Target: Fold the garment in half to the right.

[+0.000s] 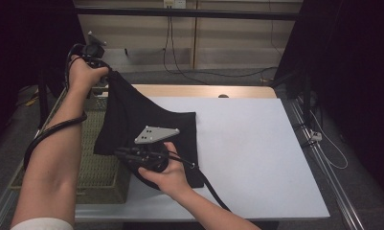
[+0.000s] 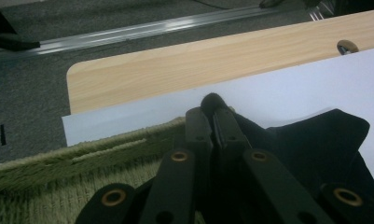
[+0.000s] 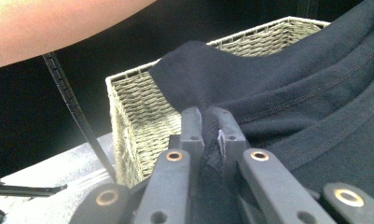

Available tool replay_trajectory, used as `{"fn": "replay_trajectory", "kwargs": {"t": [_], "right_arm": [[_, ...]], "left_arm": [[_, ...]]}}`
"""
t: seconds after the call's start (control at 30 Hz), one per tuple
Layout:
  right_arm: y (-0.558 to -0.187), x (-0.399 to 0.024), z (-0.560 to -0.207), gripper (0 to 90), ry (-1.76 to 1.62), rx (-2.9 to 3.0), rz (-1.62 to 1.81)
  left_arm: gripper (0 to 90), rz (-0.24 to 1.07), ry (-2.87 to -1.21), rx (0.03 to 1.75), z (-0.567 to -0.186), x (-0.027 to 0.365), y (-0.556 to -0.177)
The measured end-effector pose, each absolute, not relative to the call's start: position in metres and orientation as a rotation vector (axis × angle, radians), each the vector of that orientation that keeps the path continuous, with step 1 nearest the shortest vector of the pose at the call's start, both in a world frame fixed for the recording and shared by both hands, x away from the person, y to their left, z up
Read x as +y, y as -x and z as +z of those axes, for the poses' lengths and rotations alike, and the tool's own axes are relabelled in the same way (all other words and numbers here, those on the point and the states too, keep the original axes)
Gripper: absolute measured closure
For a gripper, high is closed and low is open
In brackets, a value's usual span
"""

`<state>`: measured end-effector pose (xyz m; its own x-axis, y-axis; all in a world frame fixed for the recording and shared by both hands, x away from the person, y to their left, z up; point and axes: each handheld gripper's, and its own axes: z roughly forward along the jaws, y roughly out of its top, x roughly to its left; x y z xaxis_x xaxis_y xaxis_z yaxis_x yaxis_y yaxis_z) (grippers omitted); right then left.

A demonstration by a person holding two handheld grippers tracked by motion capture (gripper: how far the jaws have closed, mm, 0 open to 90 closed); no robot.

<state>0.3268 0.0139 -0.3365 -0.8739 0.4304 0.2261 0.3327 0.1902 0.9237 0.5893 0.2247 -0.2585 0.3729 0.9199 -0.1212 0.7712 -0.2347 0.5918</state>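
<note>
I am gripping black fabric garment [image 1: 132, 120] with both claws: left claw [image 1: 105, 73] lifting corner above woven green basket [image 1: 96, 167], right claw [image 1: 125, 154] pinching lower edge. Garment is half draping onto white worktop [image 1: 256, 153]; spreading flat is remaining.

A woven green basket [image 1: 101, 182] sits beside a white sheet [image 1: 256, 158] on a wooden table [image 1: 208, 91]

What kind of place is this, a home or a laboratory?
Probably a laboratory: a white table between dark curtains, metal rails on the floor, loose cables along the wall.
</note>
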Motion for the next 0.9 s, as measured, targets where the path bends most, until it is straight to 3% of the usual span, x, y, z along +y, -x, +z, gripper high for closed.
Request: {"fn": "replay_trajectory", "kwargs": {"t": [0.47,0.9], "right_arm": [[-0.324,0.024,-0.338,84.9,-0.741,2.357,1.799],[-0.321,0.017,-0.352,84.8,-0.799,2.346,1.793]], "left_arm": [[86.5,0.336,-2.116,1.455,-0.253,0.235,-0.586],[86.5,0.314,-2.120,1.436,-0.259,0.208,-0.592]]}}
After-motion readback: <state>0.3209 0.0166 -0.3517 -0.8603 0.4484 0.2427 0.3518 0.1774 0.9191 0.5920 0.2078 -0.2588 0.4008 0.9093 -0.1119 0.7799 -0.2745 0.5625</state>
